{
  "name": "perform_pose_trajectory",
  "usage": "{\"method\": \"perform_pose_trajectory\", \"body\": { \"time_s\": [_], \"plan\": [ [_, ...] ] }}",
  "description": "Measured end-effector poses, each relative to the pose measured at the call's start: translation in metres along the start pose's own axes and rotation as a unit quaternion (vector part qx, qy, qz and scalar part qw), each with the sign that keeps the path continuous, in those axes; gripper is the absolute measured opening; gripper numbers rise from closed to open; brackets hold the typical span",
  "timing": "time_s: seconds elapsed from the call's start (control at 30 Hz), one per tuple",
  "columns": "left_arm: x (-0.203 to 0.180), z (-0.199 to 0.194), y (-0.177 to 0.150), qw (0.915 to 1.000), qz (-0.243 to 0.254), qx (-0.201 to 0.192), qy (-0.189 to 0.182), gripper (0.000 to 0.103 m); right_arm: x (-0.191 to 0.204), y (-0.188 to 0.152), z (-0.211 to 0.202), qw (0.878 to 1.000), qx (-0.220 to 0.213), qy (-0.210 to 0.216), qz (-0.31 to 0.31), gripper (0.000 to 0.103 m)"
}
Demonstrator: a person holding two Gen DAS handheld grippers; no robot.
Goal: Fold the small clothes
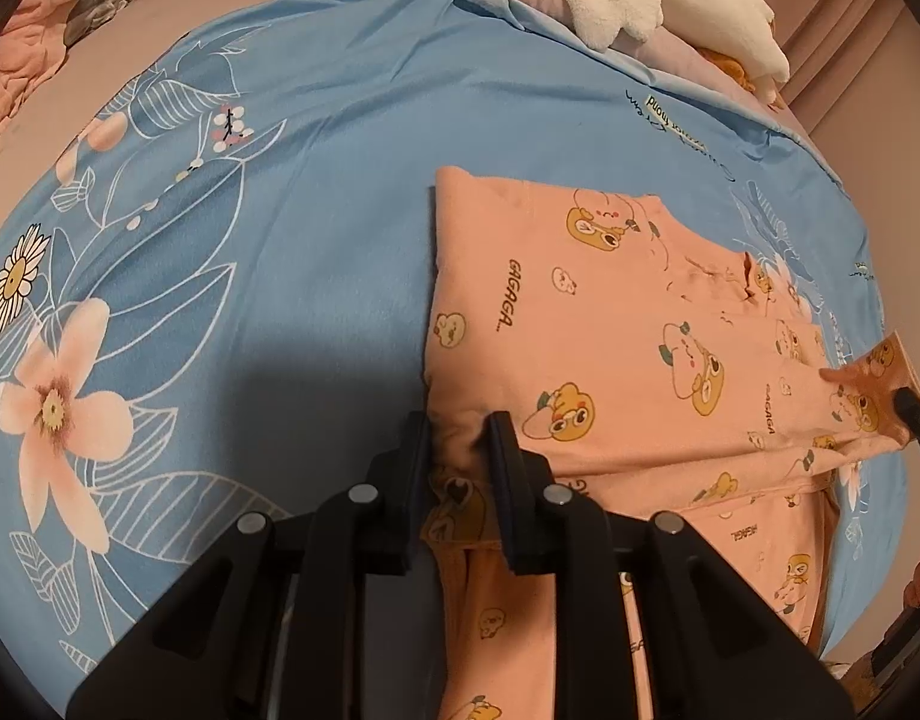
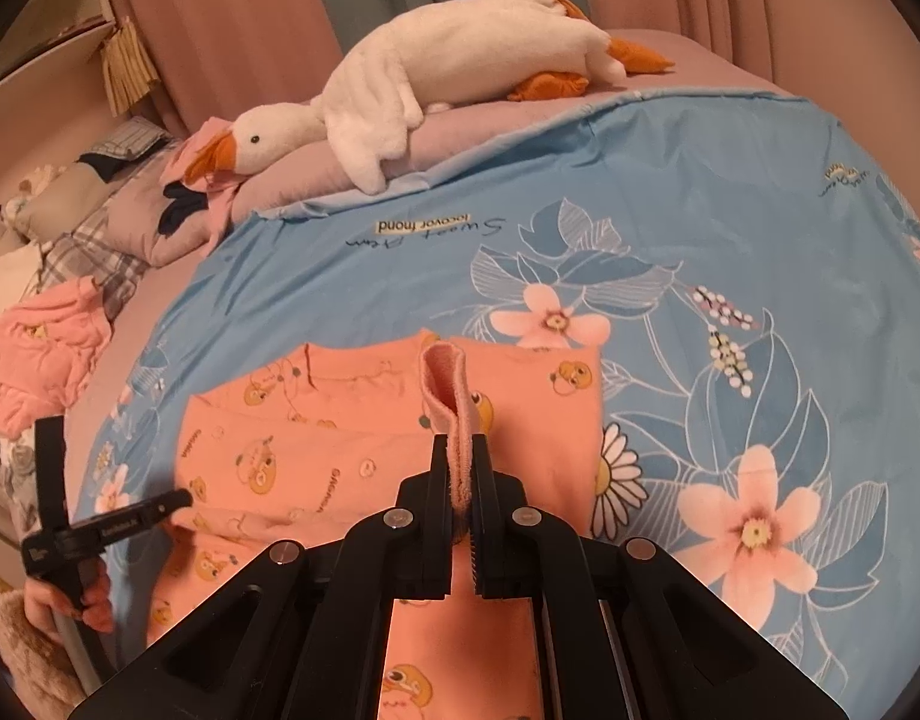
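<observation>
A pink small garment printed with cartoon ducks lies partly folded on a blue flowered sheet. My left gripper sits at the garment's near left edge, and bunched cloth fills the narrow gap between its fingers. At the right edge of that view, my right gripper holds up a flap of the same cloth. In the right wrist view my right gripper is shut on a ribbed pink cuff that stands up over the garment. The left gripper touches the garment's left edge there.
A white plush goose lies on the mauve quilt behind the blue sheet. A crumpled pink garment and plaid bedding lie at the far left. A hand grips the left tool. Pink curtains hang behind the bed.
</observation>
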State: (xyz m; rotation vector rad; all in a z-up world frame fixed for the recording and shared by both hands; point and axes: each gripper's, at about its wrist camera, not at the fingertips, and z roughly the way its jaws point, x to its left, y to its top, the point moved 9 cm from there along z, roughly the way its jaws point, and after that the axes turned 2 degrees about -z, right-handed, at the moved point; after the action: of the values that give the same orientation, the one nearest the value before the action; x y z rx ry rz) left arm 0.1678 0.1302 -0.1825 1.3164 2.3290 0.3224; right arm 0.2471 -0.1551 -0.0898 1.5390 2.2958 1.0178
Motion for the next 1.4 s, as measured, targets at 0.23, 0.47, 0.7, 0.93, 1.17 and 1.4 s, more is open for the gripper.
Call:
{"method": "perform_pose_trajectory", "body": {
  "time_s": [0.23, 0.47, 0.7, 0.93, 1.17, 1.4],
  "plan": [
    [0.002, 0.0, -0.001, 1.0, -0.008, 0.001, -0.006, 0.023, -0.006, -0.008, 0.001, 1.0, 0.009, -0.001, 0.008, 0.005],
    [0.002, 0.001, -0.001, 0.9998, -0.012, 0.003, -0.013, 0.023, -0.019, -0.028, 0.006, 0.999, 0.029, 0.0, 0.034, 0.005],
    [0.003, 0.001, -0.001, 0.9998, -0.013, 0.004, -0.013, 0.024, -0.036, -0.053, 0.014, 0.996, 0.058, 0.0, 0.063, 0.005],
    [0.003, 0.001, -0.001, 0.9998, -0.013, 0.004, -0.013, 0.024, -0.044, -0.065, 0.021, 0.994, 0.08, 0.002, 0.077, 0.005],
    [0.003, 0.001, -0.001, 0.9998, -0.012, 0.004, -0.013, 0.024, -0.044, -0.056, 0.027, 0.994, 0.085, 0.001, 0.074, 0.005],
    [0.003, 0.002, 0.0, 0.9999, -0.011, 0.004, -0.013, 0.024, -0.043, -0.053, 0.03, 0.993, 0.089, 0.001, 0.072, 0.01]
  ]
}}
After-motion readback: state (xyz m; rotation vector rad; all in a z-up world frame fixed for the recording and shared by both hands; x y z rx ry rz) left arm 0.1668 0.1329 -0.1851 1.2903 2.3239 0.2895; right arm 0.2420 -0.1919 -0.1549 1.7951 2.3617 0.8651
